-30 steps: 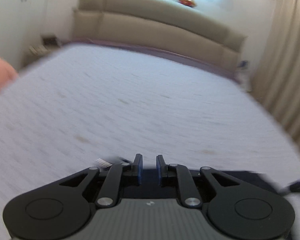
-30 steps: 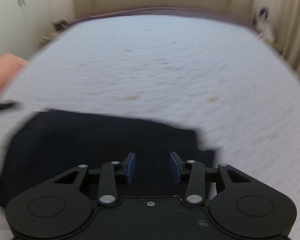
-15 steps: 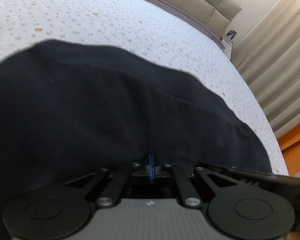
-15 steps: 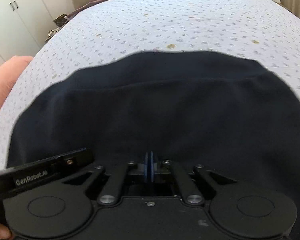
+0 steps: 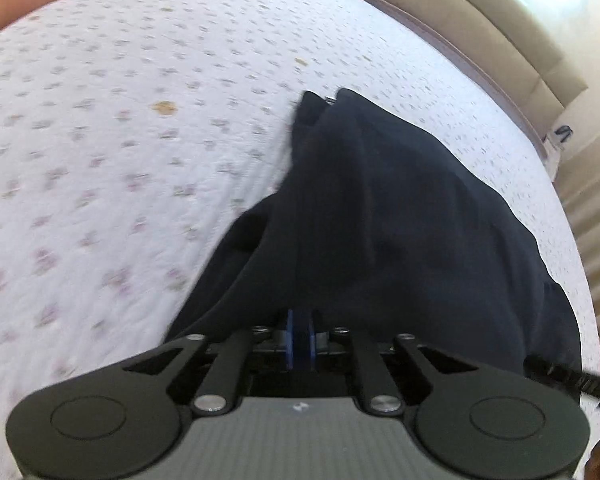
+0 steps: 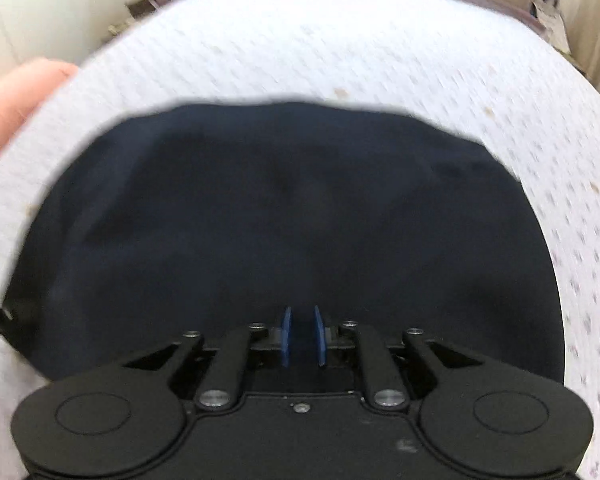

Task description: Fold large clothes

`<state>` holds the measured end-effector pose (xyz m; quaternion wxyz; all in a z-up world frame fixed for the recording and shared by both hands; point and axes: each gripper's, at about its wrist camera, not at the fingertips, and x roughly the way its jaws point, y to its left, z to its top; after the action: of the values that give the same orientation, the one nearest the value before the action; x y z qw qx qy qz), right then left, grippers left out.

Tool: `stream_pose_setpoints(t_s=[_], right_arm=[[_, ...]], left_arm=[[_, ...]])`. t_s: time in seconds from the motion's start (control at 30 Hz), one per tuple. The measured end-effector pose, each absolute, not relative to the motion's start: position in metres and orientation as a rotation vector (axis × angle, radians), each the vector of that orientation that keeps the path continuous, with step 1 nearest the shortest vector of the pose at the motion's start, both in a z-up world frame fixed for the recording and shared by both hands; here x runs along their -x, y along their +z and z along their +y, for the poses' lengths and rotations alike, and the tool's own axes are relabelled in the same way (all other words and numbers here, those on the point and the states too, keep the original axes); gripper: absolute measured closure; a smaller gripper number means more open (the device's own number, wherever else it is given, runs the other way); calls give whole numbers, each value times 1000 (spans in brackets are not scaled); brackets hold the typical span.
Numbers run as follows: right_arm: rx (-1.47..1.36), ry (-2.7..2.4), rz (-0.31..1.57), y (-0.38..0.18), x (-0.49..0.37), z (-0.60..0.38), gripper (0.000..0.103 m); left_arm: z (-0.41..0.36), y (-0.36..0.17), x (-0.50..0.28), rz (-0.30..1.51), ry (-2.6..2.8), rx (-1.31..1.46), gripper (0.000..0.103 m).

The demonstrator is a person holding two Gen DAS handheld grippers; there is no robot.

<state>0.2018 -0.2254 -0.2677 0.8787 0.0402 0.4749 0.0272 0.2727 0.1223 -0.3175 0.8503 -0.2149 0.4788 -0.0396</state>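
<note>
A dark navy garment [image 5: 400, 216] lies on the white flowered bedspread [image 5: 100, 140]. In the left wrist view my left gripper [image 5: 299, 322] is shut on its near edge, and the cloth rises in a ridge from the pads toward the far corner. In the right wrist view the garment [image 6: 284, 216] spreads flat and wide in front of my right gripper [image 6: 301, 326]. Its blue pads stand a small gap apart with nothing between them, just above the cloth's near edge.
A beige padded headboard [image 5: 500, 36] runs along the far side of the bed. A pink pillow [image 6: 16, 96] lies at the left edge. Curtains [image 5: 596, 200] hang on the right, past the bed's edge. White cupboards [image 6: 32, 20] stand at the left.
My right gripper has opened a little and let go of the garment. My left gripper stays shut on the cloth and has pulled it up into a ridge.
</note>
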Motion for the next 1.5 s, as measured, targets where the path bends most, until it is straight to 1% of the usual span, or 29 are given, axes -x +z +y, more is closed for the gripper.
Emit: stream_pose_setpoints(t_s=[0.1,0.17,0.23,0.3,0.37,0.47,0.63,0.77,0.87,1.0,1.13,1.27,1.3,1.33,1.4,1.43,1.5], right_arm=[[-77,114,941,-254,-203,-201,88],[-73,136,949,-259,-206,-185,88],[-87,140,983,-271,-209,-174,88],[-76,122,983,-280,-208,-164,88],[-40,120,964,-285,-207,-161,88],[-19,126,955,-288,-207,-157,89],[-8,130,944,-296,-210,-163,89],[-70,122,922,-292,-208,-168,89],[-154,116,879,-291,-204,-178,91],[-161,74,848,-283,-206,-175,91],[-132,56,884,-291,-211,-168,92],[-115,8,827,-275,-211,-170,92],[-105,7,817,-271,-212,-170,92],[-102,13,813,-269,-213,-170,92],[-96,24,811,-269,-216,-166,92],[-86,16,819,-271,-218,-165,92],[-80,-14,857,-281,-223,-163,92]], left_arm=[[144,-309,-244,1006,-51,519,81],[154,-308,-223,1008,-29,558,70],[163,-309,-213,1024,-15,603,47],[169,-317,-203,1019,-14,650,43],[173,-331,-200,1009,-38,702,43],[177,-348,-203,937,-74,756,44],[178,-353,-221,837,-116,792,45],[175,-359,-241,775,-137,823,45],[174,-361,-240,771,-109,895,48],[174,-366,-218,808,-76,962,56],[169,-372,-229,796,-70,981,56],[159,-373,-253,769,-79,988,57],[157,-373,-256,772,-76,991,60],[155,-373,-259,786,-69,985,66],[154,-371,-264,811,-48,971,72],[154,-370,-266,821,-48,972,80],[153,-365,-271,832,-63,960,89]])
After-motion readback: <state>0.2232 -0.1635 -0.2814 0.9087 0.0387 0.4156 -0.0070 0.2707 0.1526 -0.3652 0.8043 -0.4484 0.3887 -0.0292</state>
